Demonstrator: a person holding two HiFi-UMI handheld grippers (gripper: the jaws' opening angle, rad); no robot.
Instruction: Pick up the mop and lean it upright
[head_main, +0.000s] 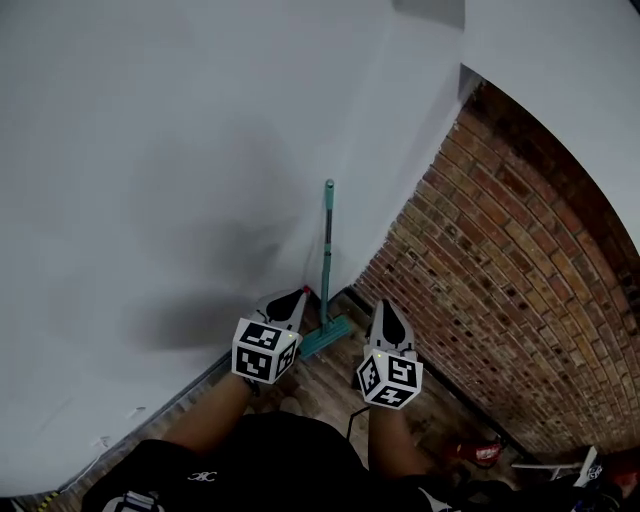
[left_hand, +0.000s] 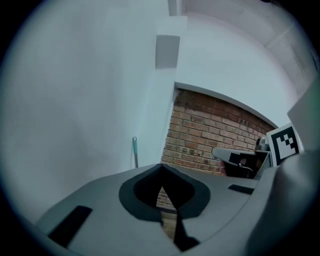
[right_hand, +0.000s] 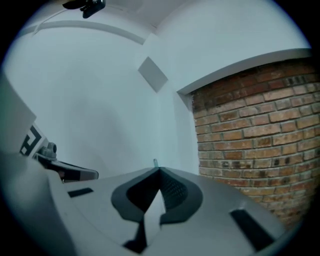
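Observation:
The teal mop (head_main: 327, 250) stands upright in the corner where the white wall meets the brick wall, its flat head (head_main: 325, 338) on the wood floor. My left gripper (head_main: 297, 300) hangs just left of the mop head, shut and empty. My right gripper (head_main: 388, 312) hangs to the right of it, also shut with nothing held. Neither touches the mop. In the left gripper view the mop handle (left_hand: 134, 151) rises beyond the closed left gripper (left_hand: 161, 167). Only the handle's tip (right_hand: 155, 162) shows above the closed right gripper (right_hand: 159, 170) in the right gripper view.
The white wall (head_main: 180, 200) fills the left and the brick wall (head_main: 500, 280) runs along the right. A red object (head_main: 478, 452) and some white and dark items (head_main: 580, 468) lie on the floor at the lower right.

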